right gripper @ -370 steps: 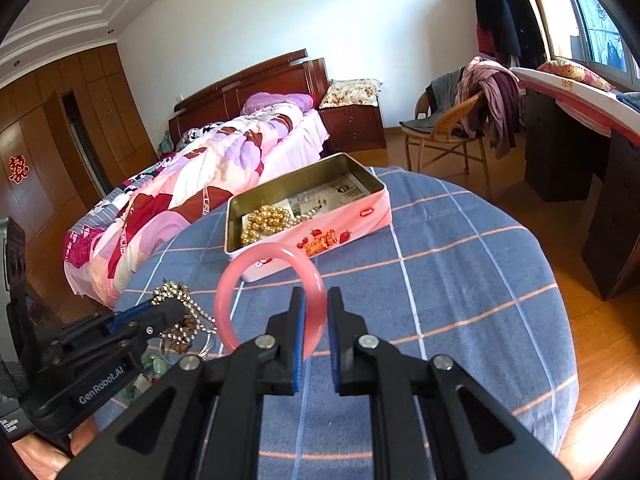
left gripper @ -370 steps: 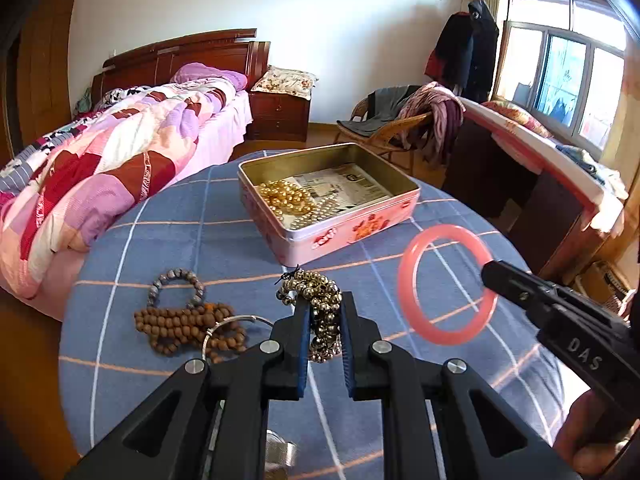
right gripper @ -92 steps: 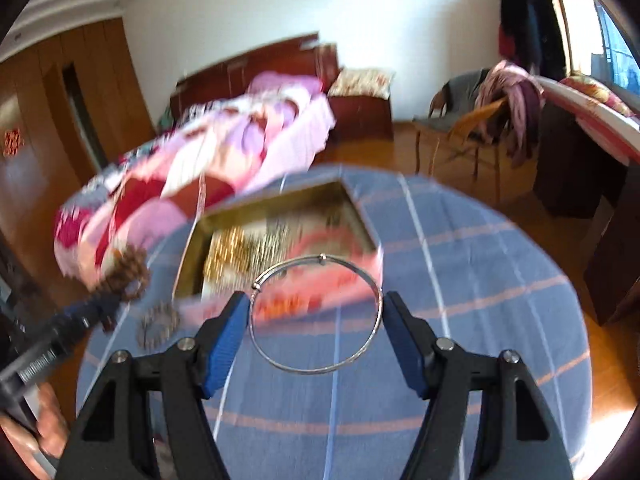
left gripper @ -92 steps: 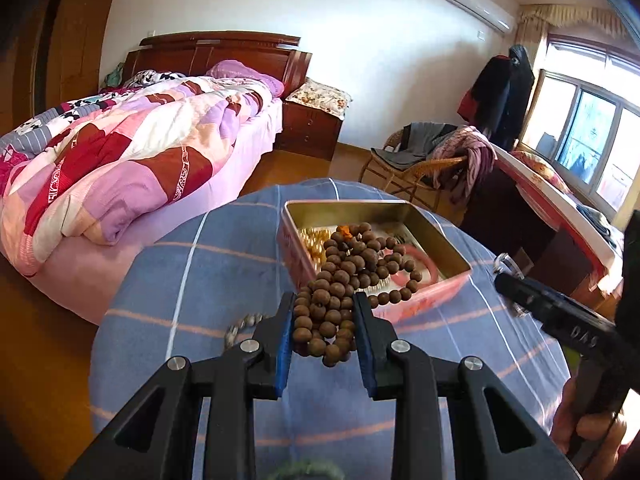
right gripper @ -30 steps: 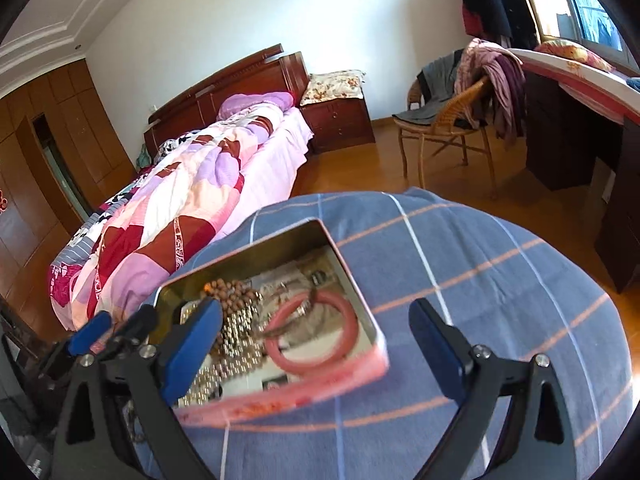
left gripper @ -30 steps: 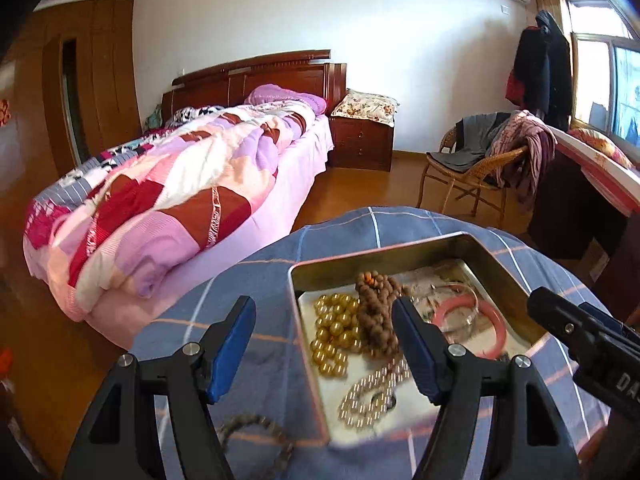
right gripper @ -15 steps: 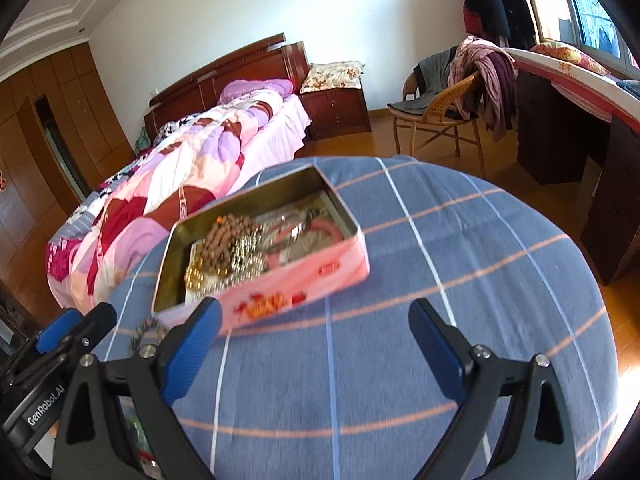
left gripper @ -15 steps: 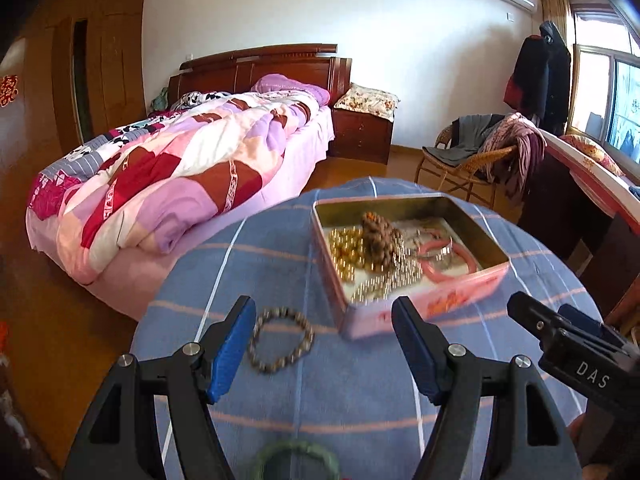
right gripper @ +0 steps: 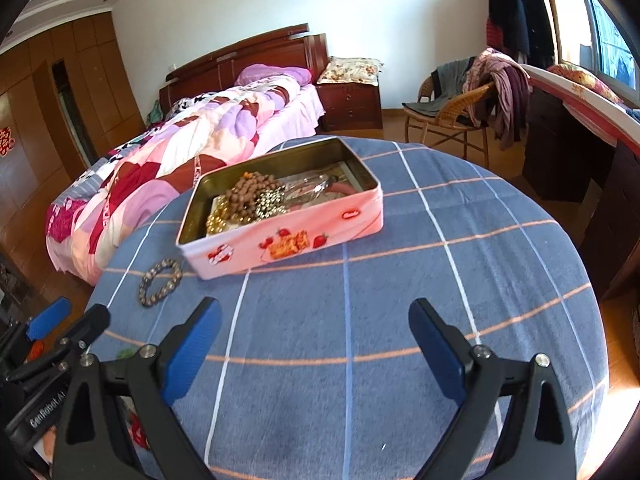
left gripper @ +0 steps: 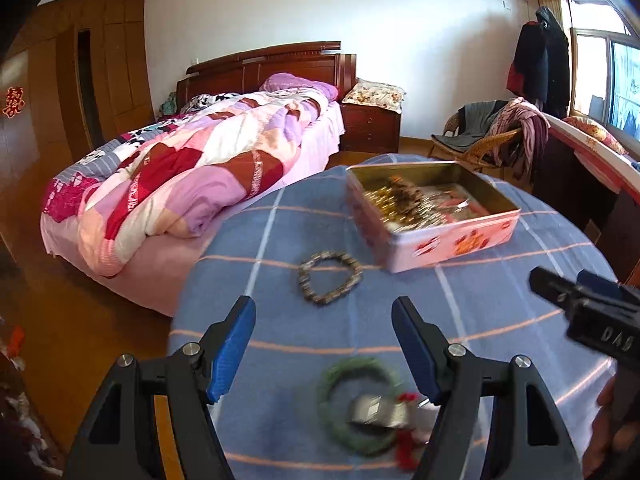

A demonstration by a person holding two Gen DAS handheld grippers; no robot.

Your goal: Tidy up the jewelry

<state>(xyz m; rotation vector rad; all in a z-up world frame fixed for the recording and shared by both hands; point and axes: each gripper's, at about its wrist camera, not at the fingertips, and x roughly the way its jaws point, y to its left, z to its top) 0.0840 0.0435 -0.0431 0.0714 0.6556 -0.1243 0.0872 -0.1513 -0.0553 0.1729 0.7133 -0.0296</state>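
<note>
A pink tin box (left gripper: 448, 242) (right gripper: 288, 240) stands on the round blue checked table (right gripper: 400, 300). It holds gold beads, brown wooden beads, pearl strands, a silver bangle and a pink bangle. A grey bead bracelet (left gripper: 330, 278) (right gripper: 160, 276) lies on the cloth left of the tin. A green bangle (left gripper: 358, 404) with a silver clasp piece and red cord lies close below my left gripper (left gripper: 324, 346), which is open and empty. My right gripper (right gripper: 316, 340) is open and empty over bare cloth, in front of the tin.
A bed with a patchwork quilt (left gripper: 192, 176) stands left of the table. A wicker chair with clothes (right gripper: 460, 116) and a dark desk (right gripper: 568, 140) stand at the right. The table edge drops to a wooden floor (left gripper: 100, 320) on the left.
Both grippers have pulled back from the tin toward the near side of the table. The green bangle now lies nearer below the left gripper. Both grippers stay open.
</note>
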